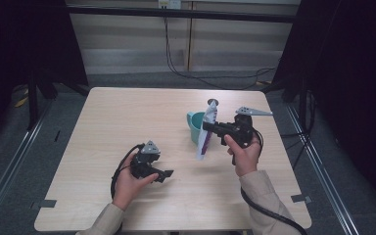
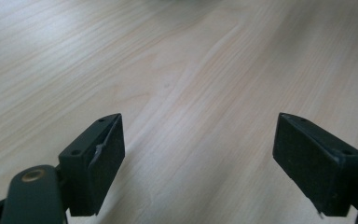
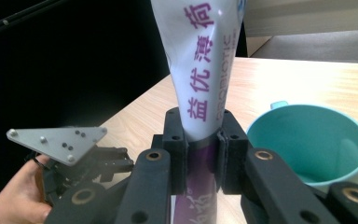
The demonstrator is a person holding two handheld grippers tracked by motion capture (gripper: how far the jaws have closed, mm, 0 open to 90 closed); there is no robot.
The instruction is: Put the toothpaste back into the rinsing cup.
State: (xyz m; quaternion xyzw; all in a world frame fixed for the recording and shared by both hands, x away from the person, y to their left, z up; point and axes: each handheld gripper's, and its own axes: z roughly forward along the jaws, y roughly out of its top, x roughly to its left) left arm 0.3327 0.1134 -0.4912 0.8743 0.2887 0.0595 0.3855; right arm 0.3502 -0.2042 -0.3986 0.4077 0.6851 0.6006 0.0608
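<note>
A glossy white-and-purple plastic tube (image 3: 204,88) with smooth, shiny skin; a teal cup (image 3: 314,140) with a smooth, satin glaze-like finish. The table (image 2: 177,70) is pale wood-grain laminate, matt; the right gripper (image 3: 200,154) has matt black jaws and a dull grey metal plate.

On the table (image 1: 127,117), the mug (image 1: 194,126) stands right of centre, toward the far half. The toothpaste tube (image 1: 207,129) is up off the tabletop, tilted, just in front of the mug and to its right, overlapping the mug's right side in the high view. The right gripper (image 1: 206,126) comes at the tube from the right, a jaw on either side of it. The left gripper (image 1: 165,175) sits low over the table's near left part, well apart from the mug and tube, with bare tabletop between its spread jaws
</note>
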